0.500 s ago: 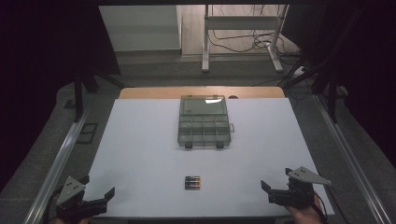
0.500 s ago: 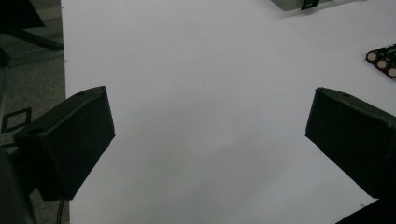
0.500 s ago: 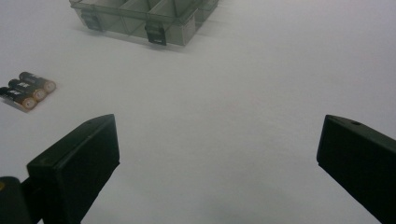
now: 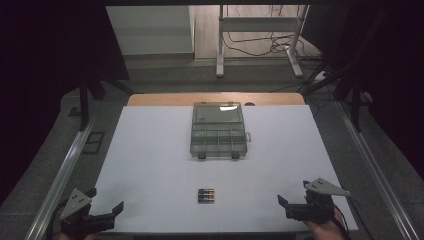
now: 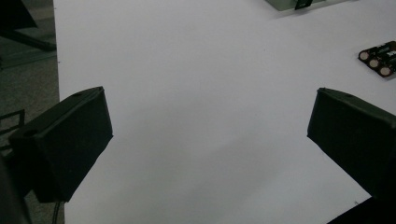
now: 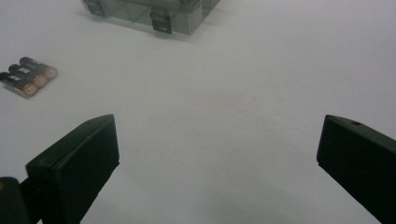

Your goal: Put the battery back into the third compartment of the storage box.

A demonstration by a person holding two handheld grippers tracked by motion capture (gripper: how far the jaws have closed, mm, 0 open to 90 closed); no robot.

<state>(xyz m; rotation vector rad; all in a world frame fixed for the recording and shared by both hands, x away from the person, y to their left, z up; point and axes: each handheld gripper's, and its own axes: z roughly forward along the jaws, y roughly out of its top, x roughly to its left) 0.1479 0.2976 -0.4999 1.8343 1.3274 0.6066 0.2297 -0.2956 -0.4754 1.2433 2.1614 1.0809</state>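
High view showed the batteries (image 4: 206, 195) lying untouched just before the closed compartment box (image 4: 218, 130) on the tabletop (image 4: 150, 160); left tool (image 4: 107, 212) and right tool (image 4: 292, 204) gaped wide, empty, well apart from the box; everything remained undone.

We see a dim room: a white table (image 4: 150, 150), grey floor (image 4: 165, 70), and a metal stand (image 4: 260, 22) with cables (image 4: 255, 47) behind.

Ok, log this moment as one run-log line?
left gripper: open, empty | right gripper: open, empty | three batteries: between grippers, untouched | clear plastic compartment box: shut, beyond batteries
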